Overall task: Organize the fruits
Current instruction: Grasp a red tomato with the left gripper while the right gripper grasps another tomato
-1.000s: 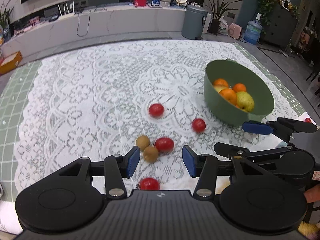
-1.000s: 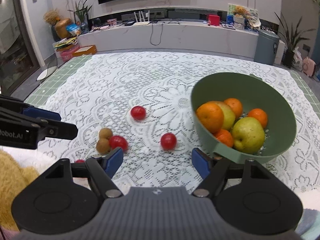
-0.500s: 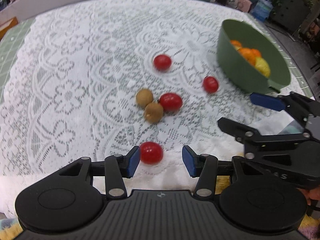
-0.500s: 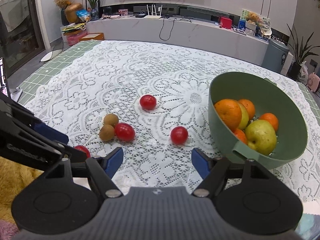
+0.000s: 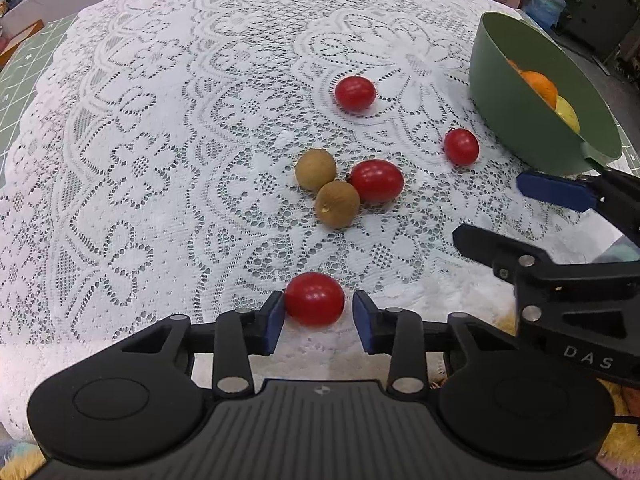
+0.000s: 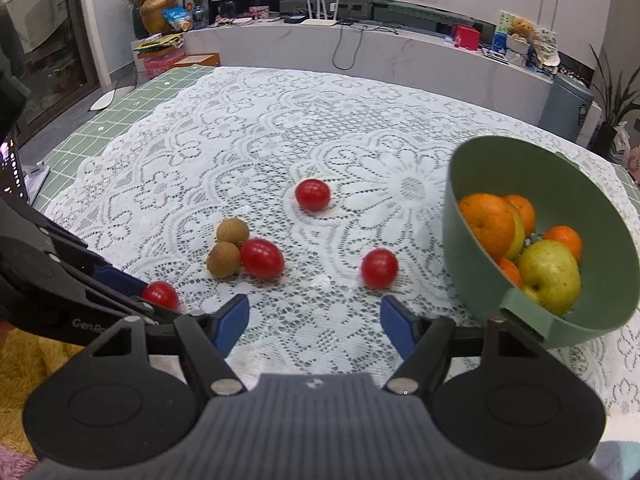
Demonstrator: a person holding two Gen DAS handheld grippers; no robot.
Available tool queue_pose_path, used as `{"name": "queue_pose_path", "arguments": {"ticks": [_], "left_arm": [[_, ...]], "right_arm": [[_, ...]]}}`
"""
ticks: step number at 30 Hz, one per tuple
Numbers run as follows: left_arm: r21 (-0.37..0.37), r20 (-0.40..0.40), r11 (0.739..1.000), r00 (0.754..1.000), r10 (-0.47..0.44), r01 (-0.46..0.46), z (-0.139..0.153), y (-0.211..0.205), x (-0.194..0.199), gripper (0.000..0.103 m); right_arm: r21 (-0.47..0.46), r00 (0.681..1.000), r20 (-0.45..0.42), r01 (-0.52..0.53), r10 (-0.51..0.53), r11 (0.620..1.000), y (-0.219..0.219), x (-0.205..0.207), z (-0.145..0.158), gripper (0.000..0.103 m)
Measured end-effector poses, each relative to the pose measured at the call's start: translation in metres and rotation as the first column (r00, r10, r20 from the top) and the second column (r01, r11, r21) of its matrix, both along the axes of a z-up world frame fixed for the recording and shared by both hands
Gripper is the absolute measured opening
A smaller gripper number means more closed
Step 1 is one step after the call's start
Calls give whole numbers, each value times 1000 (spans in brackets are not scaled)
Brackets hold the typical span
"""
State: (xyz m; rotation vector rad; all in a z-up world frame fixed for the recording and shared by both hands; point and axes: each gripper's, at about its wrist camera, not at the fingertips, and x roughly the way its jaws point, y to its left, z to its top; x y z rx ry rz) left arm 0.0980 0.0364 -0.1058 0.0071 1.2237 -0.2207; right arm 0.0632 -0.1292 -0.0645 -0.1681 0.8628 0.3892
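Left gripper low at the near edge of the bench, jaws just closing around a tomato; left pad touches it, a sliver of gap shows at the right pad. Right gripper hovers beside it, jaws apart and just narrowing, nothing between them. Toward the middle, two longans touch a second tomato. Two more tomatoes lie apart, nearer the bowl at the right edge, which holds oranges and an apple.

even indoor light, soft shadows under the fruit, sharp centre, strong fisheye bending at the edges.
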Motion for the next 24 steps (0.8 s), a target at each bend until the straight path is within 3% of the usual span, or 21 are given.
{"name": "queue_pose_path", "arguments": {"ticks": [8, 24], "left_arm": [[-27, 17, 1000, 1000, 2, -2, 0, 5, 1, 35], [-134, 58, 986, 993, 104, -95, 8, 27, 6, 35]], "right_arm": [[33, 999, -13, -50, 51, 998, 9, 6, -6, 59], [37, 994, -20, -108, 109, 993, 32, 29, -15, 37]]}}
